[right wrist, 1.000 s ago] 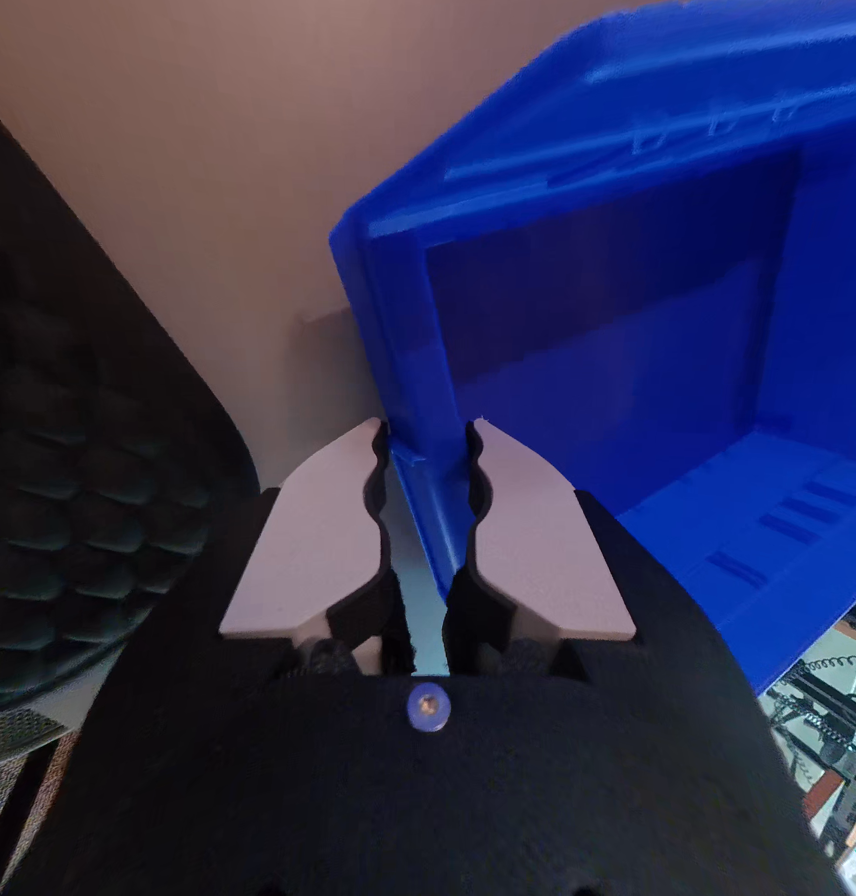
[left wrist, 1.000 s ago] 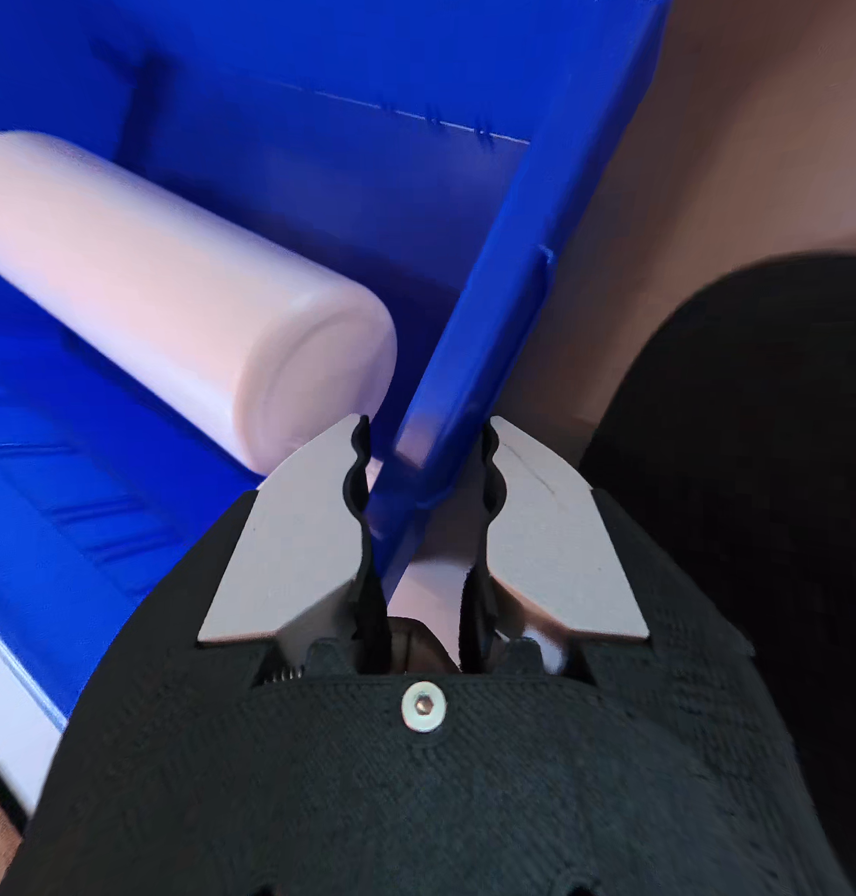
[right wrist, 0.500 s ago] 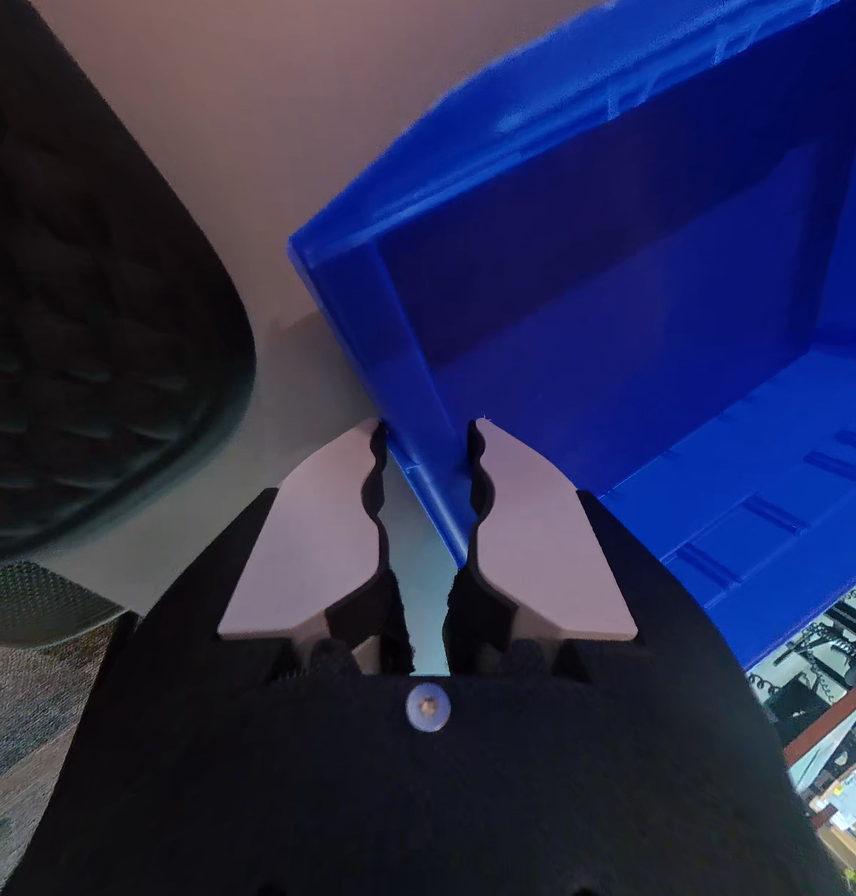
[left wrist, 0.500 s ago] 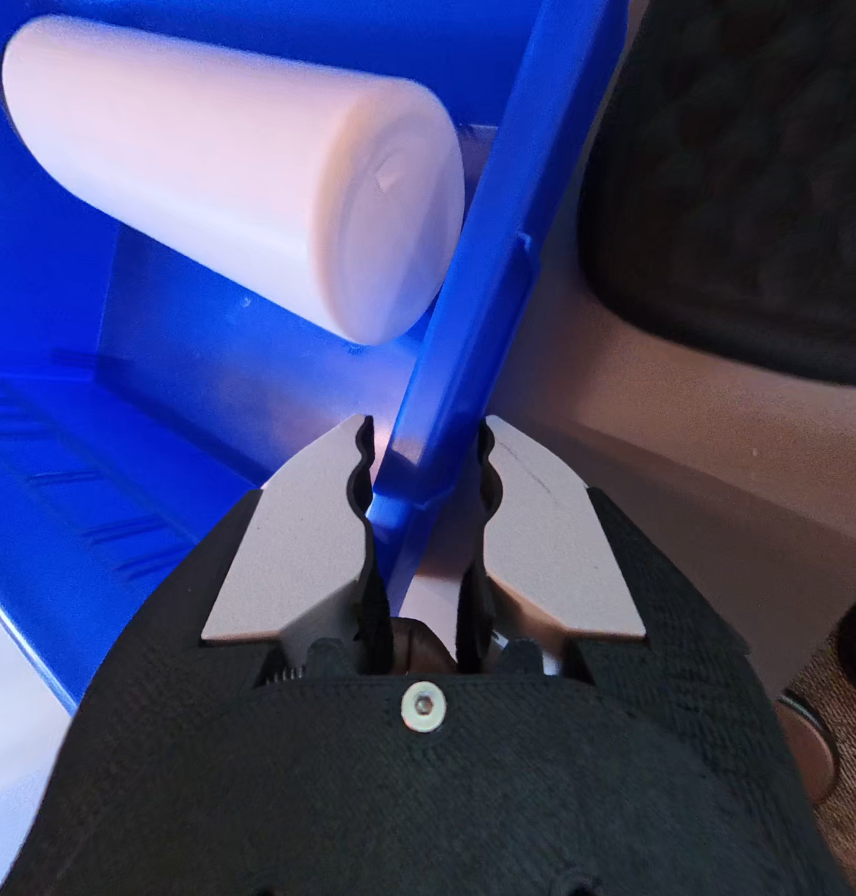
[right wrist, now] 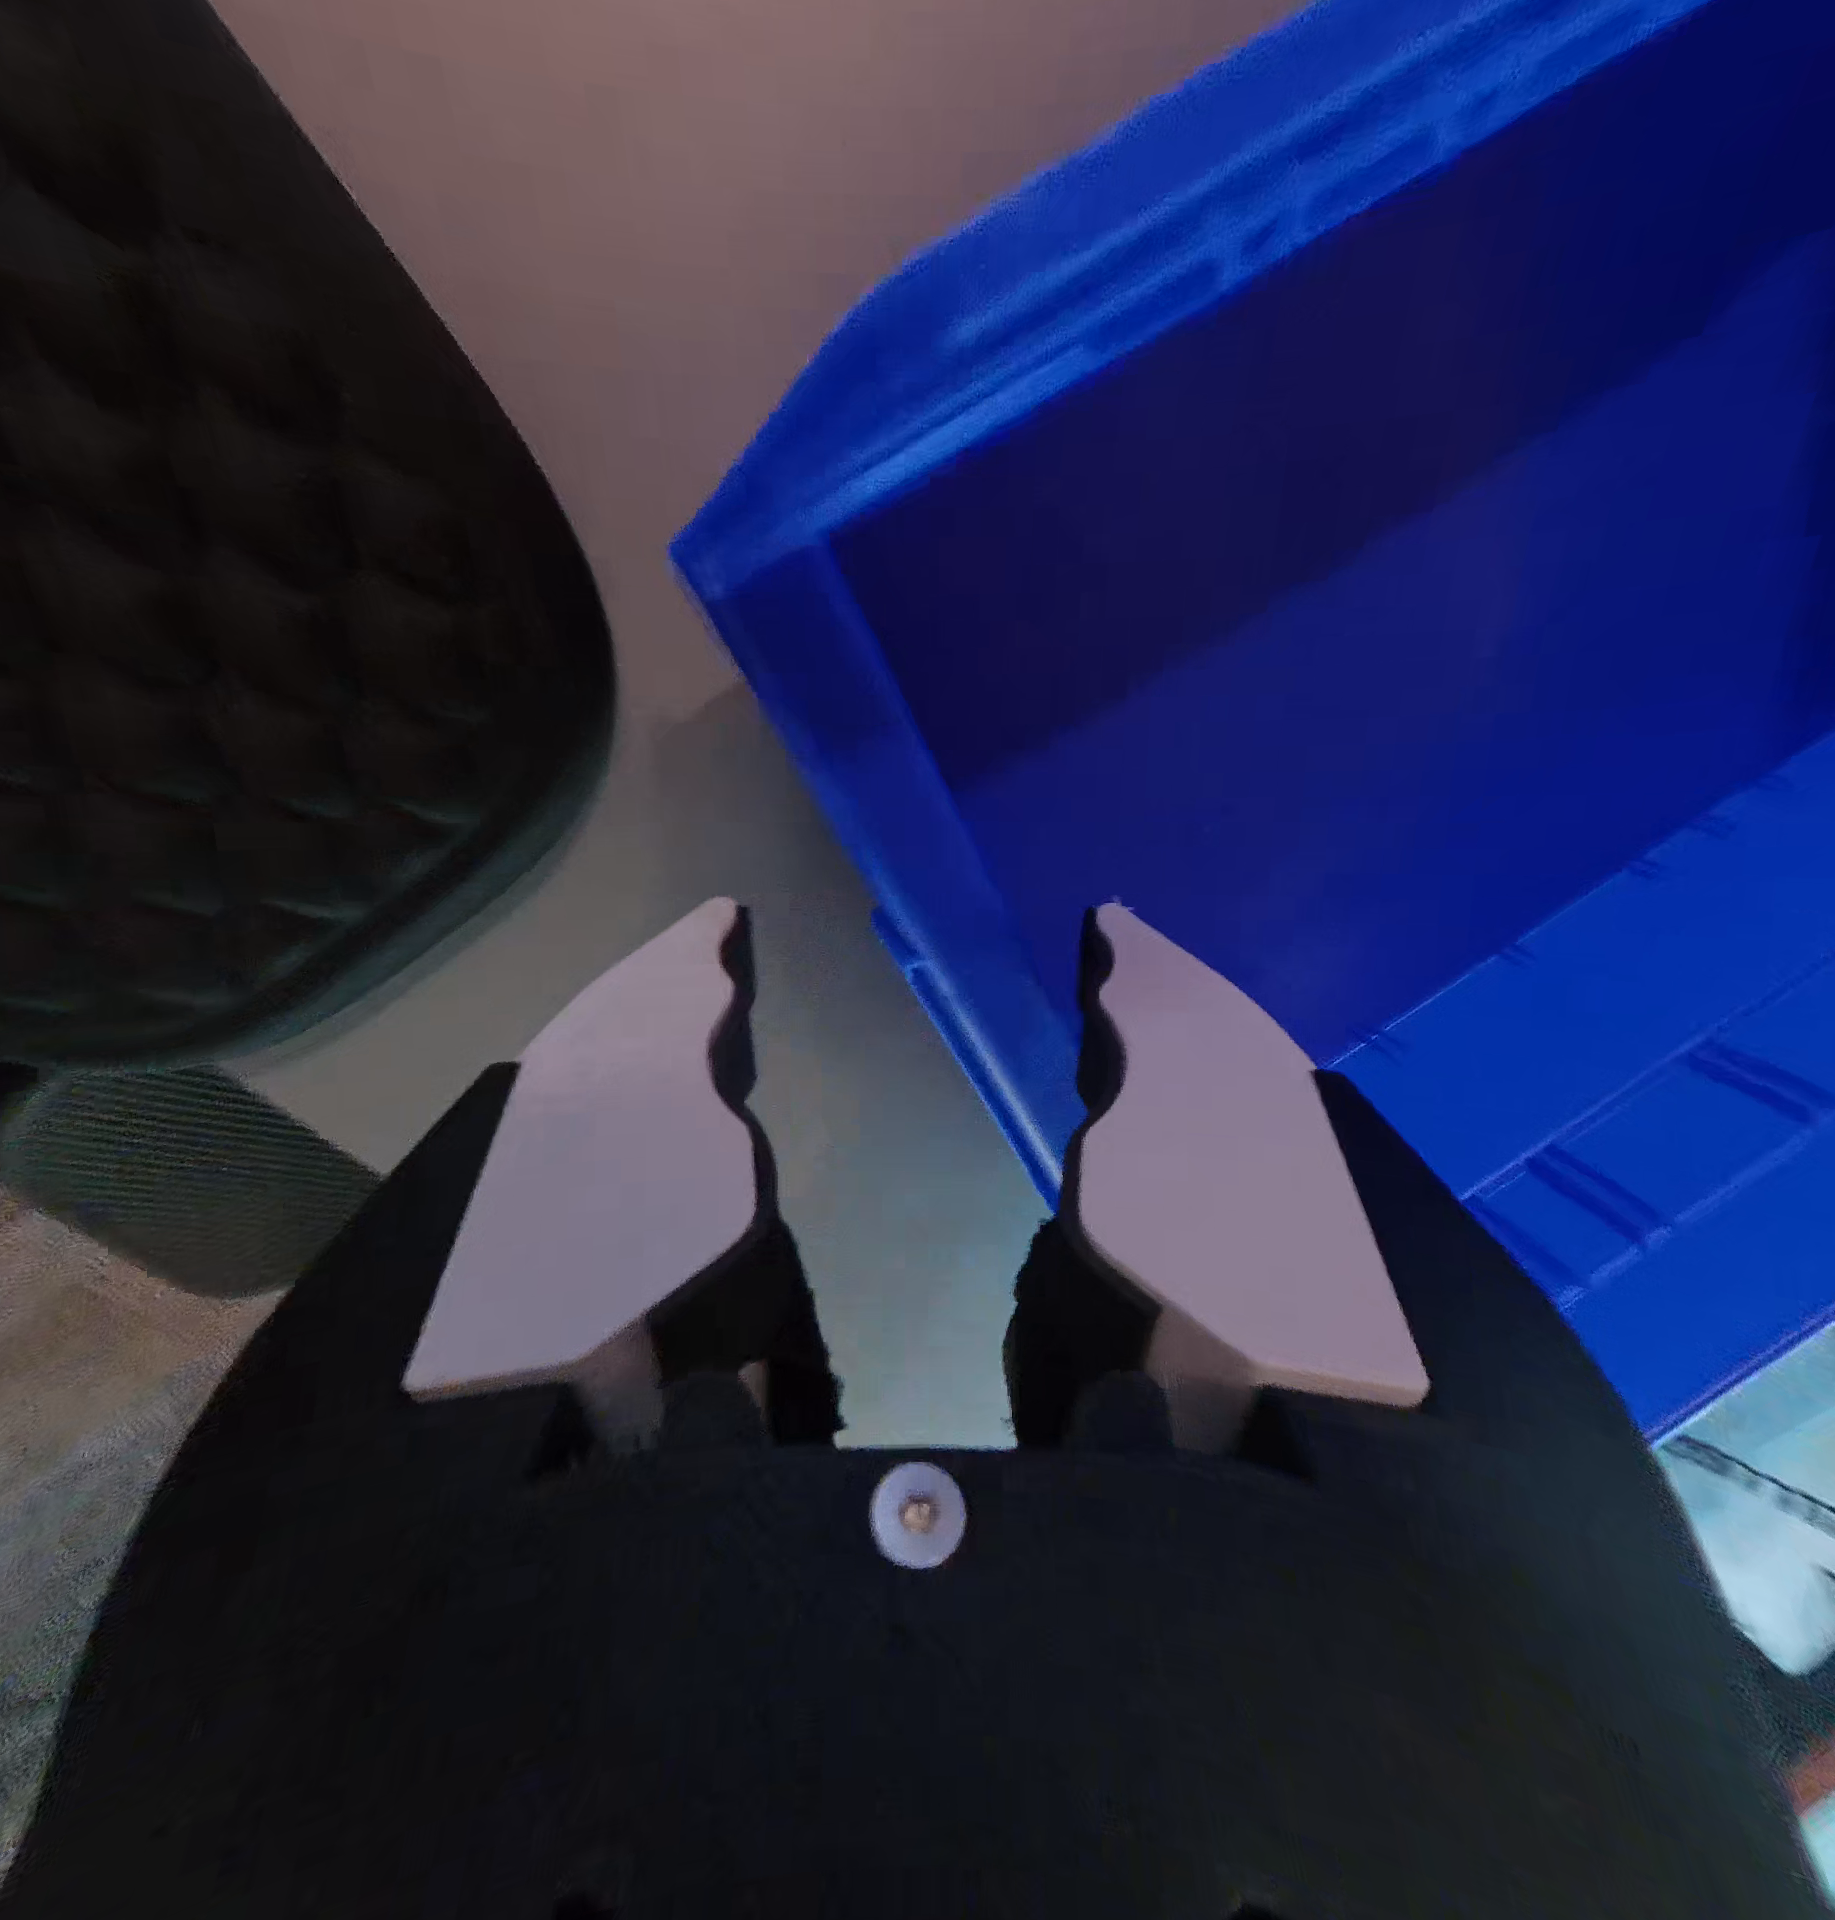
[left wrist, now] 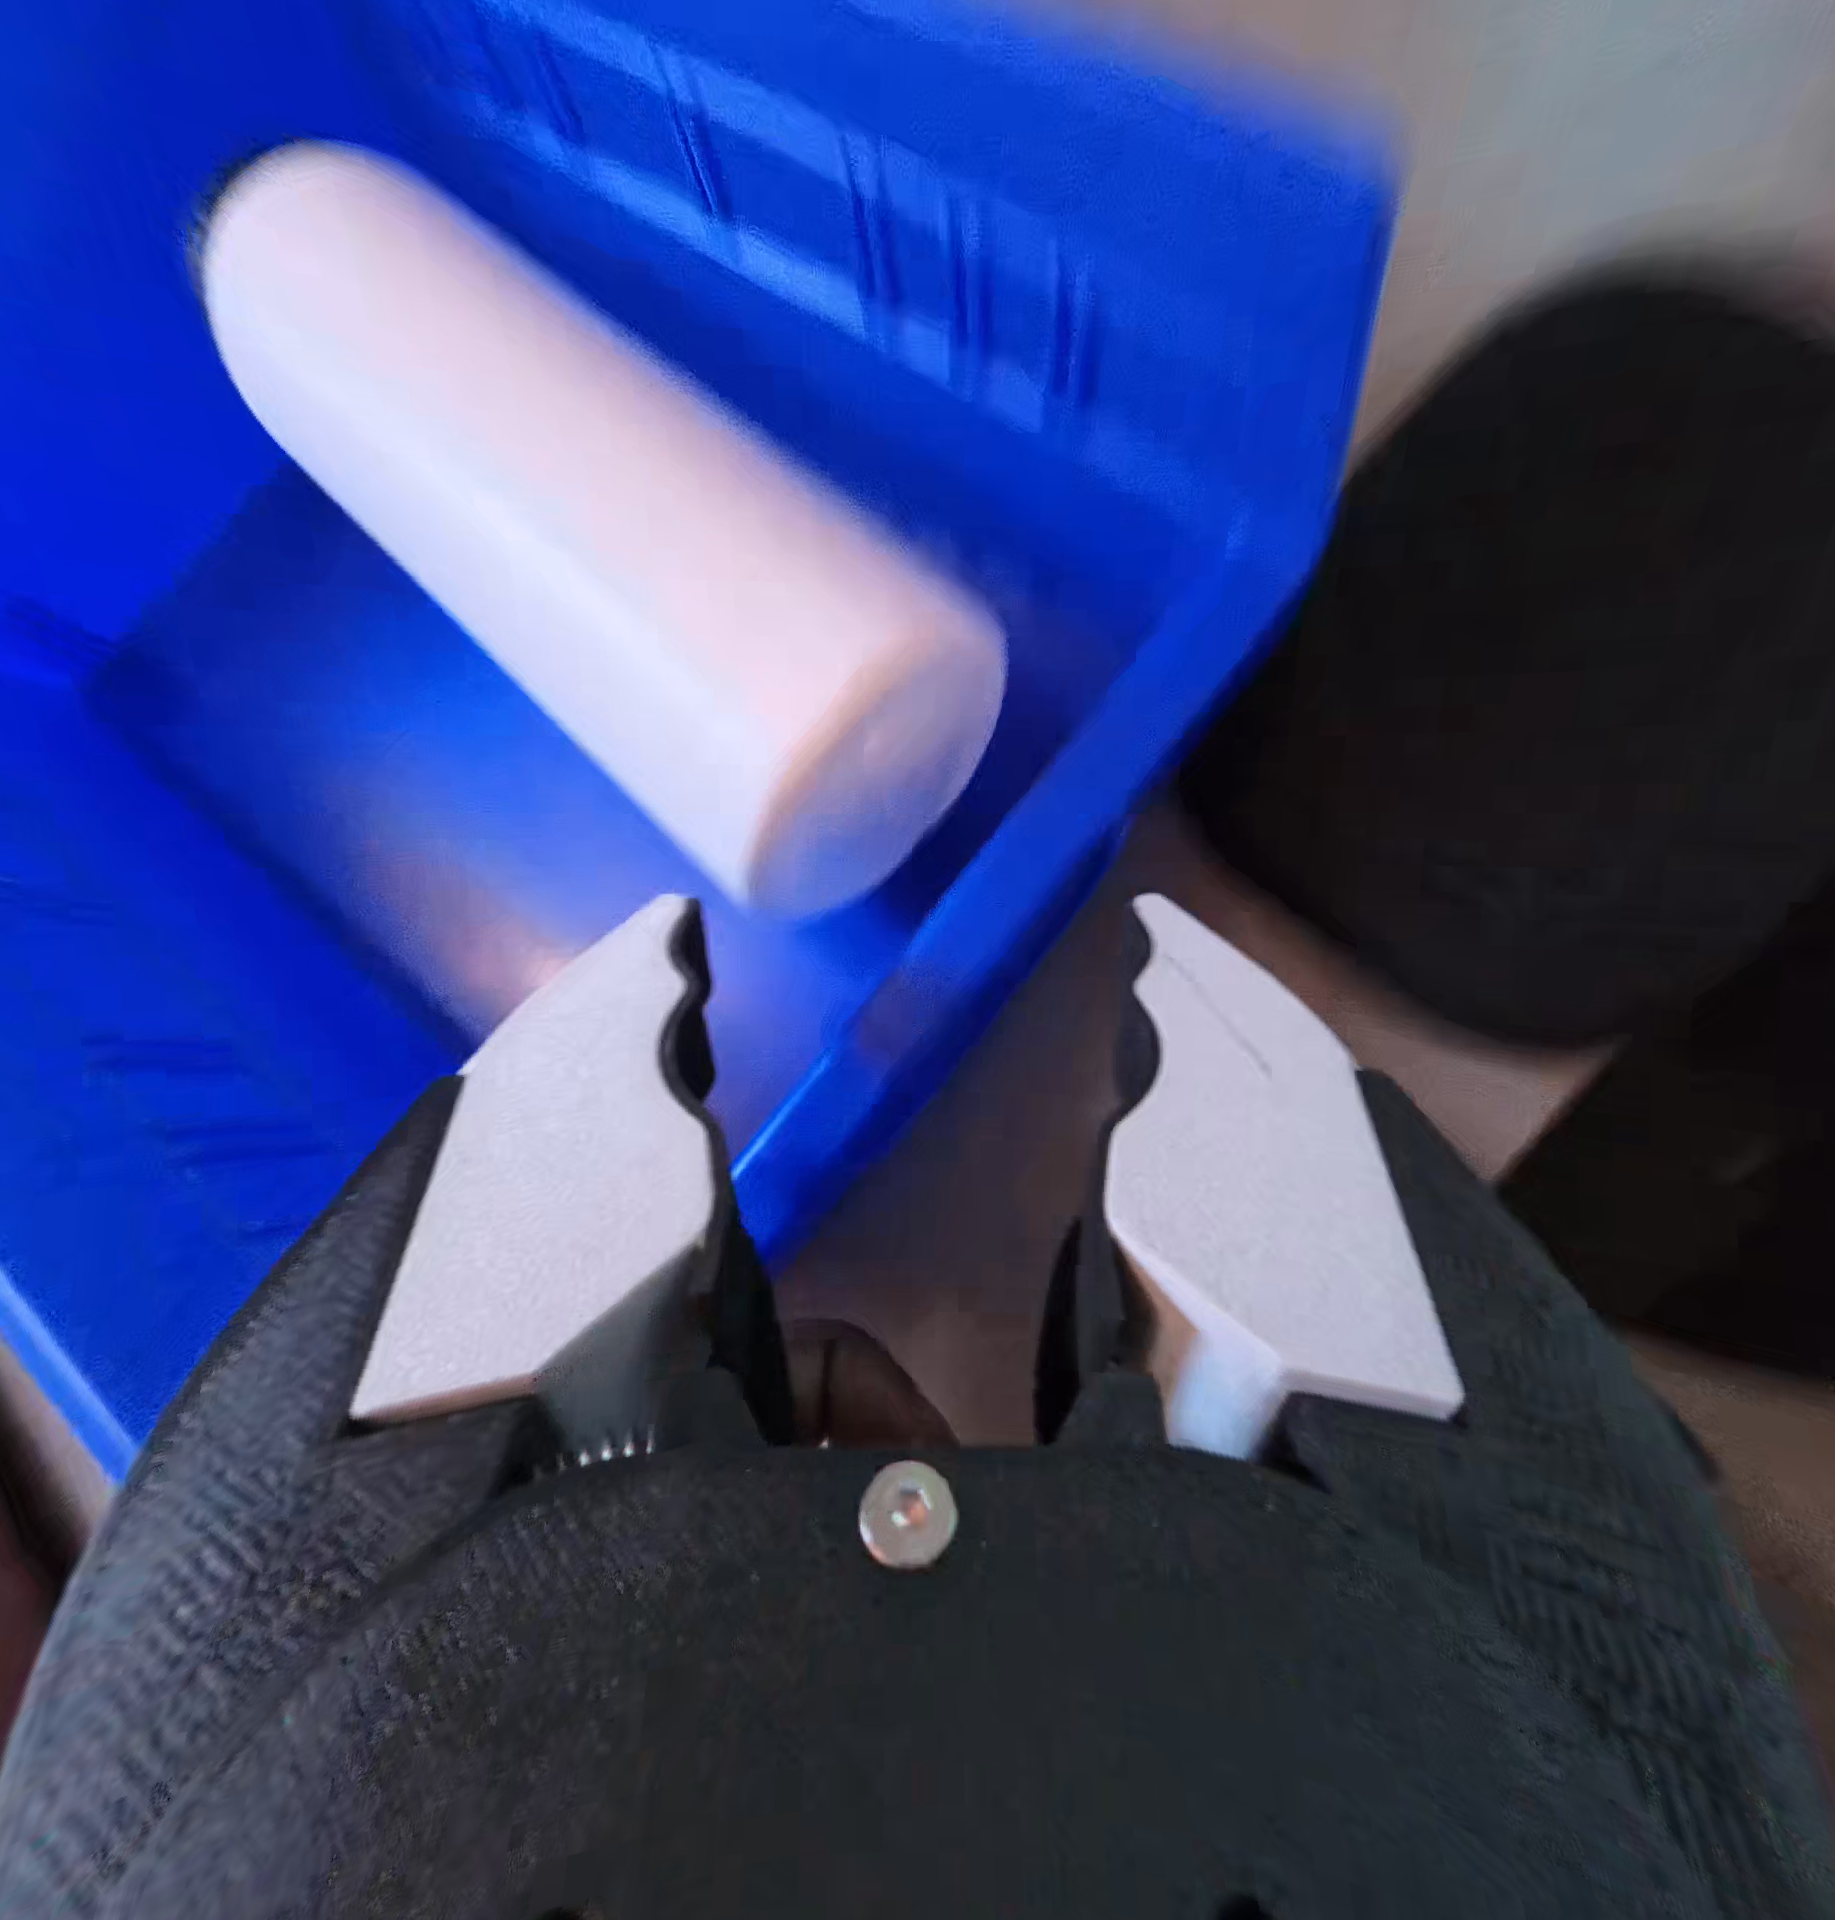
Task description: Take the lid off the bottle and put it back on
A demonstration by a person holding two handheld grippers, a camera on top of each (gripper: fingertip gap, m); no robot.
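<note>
A pale pink cylindrical bottle [left wrist: 580, 509] lies on its side inside a blue plastic bin [left wrist: 1297, 561], blurred by motion. Its lid end is hidden. My left gripper [left wrist: 913, 914] is open, its jaws on either side of the bin's side wall without gripping it. My right gripper [right wrist: 913, 914] is open too, with the blue bin's wall [right wrist: 934, 894] between its jaws and close to the right finger [right wrist: 1183, 1122]. The bottle does not show in the right wrist view.
A black padded chair seat [left wrist: 1578, 665] lies beyond the bin in the left wrist view and at the left in the right wrist view [right wrist: 217, 582]. A beige surface [right wrist: 622, 260] lies under the bin. Carpet [right wrist: 71, 1309] shows at lower left.
Both grippers have opened and let go of the bin's walls. The bin and the bottle have shifted in view, and the bottle has rolled inside the bin.
</note>
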